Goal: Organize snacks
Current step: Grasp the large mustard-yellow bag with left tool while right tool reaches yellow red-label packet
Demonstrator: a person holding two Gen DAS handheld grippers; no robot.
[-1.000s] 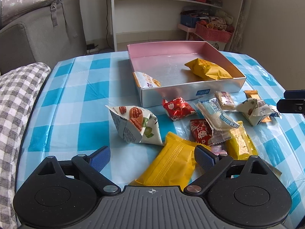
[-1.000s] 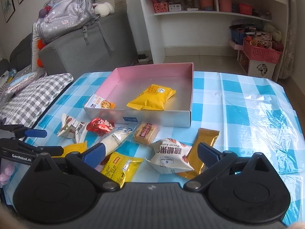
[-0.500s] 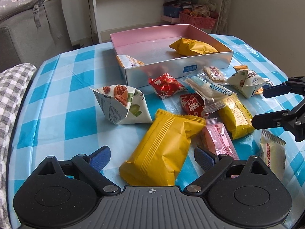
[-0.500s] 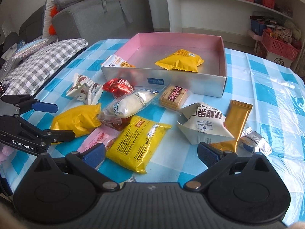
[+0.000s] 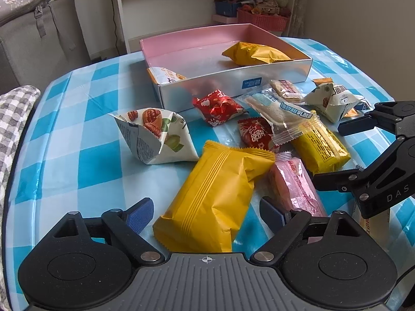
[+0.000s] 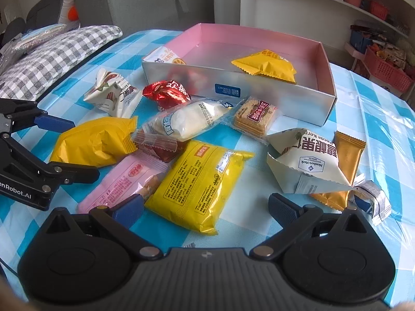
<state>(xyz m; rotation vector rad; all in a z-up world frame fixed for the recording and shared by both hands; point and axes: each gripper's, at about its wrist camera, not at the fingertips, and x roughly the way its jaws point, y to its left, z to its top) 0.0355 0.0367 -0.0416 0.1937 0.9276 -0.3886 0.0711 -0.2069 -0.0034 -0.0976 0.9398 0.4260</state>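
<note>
A large yellow packet (image 5: 215, 197) lies between the fingers of my left gripper (image 5: 206, 212). Its jaws are closing and the pads stand just clear of the packet's sides. In the right wrist view, my right gripper (image 6: 206, 207) is open over a flat yellow packet with printed text (image 6: 199, 184), with no pad touching it. The box (image 5: 220, 88), pink inside and silver outside, holds a yellow packet (image 5: 256, 53) and a white and orange packet (image 5: 166, 75) leaning in its near corner. Each gripper shows at the edge of the other's view.
Loose snacks crowd the blue checked tablecloth (image 5: 85, 160): a white triangular nut pouch (image 5: 155, 134), red sweets (image 5: 218, 106), a pink packet (image 5: 298, 189), a clear-wrapped bun (image 6: 186, 121), crackers (image 6: 254, 115), a gold bar (image 6: 345, 165). A checked cushion (image 6: 52, 54) borders the table.
Both grippers have sunk towards the snack pile, which now looks larger. The left jaws have narrowed around the large yellow packet. The right gripper has come further into the left wrist view.
</note>
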